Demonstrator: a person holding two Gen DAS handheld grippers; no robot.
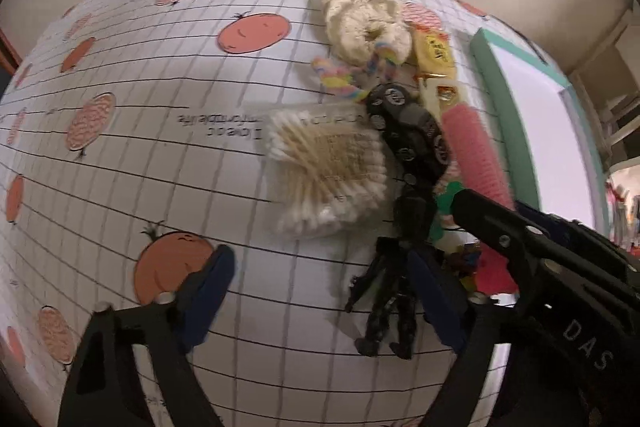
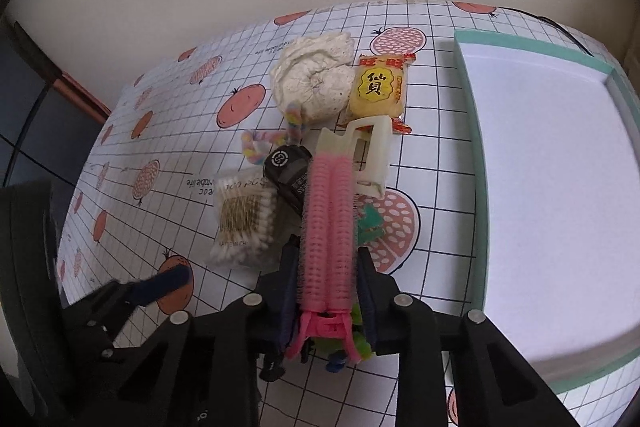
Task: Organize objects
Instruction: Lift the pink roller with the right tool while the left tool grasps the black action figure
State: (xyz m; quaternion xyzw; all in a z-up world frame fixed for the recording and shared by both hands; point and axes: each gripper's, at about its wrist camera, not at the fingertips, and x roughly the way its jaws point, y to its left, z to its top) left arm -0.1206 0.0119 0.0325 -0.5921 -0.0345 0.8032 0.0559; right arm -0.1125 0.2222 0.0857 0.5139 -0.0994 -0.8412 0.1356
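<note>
A pile of small objects lies on the patterned tablecloth (image 2: pixel 168 131). My right gripper (image 2: pixel 326 279) is shut on a pink hair roller clip (image 2: pixel 326 223), seen also in the left wrist view (image 1: pixel 474 151). My left gripper (image 1: pixel 320 291) is open and empty, low over the cloth, left of the pile; one of its blue fingers (image 2: pixel 162 287) shows in the right wrist view. In the pile are a bag of cotton swabs (image 1: pixel 326 169), a black strap with round studs (image 1: pixel 408 131), a cream knitted piece (image 2: pixel 314 79), a yellow snack packet (image 2: pixel 378 89), a cream claw clip (image 2: pixel 370 151) and a pastel twisted hair tie (image 2: pixel 272 143).
A white tray with a teal rim (image 2: pixel 476 147) lies to the right of the pile, nothing in it; it also shows in the left wrist view (image 1: pixel 504 95). A black folding piece (image 1: pixel 390 307) and green and red bits (image 1: pixel 448 203) lie under the pile's near end. A wall stands behind the table.
</note>
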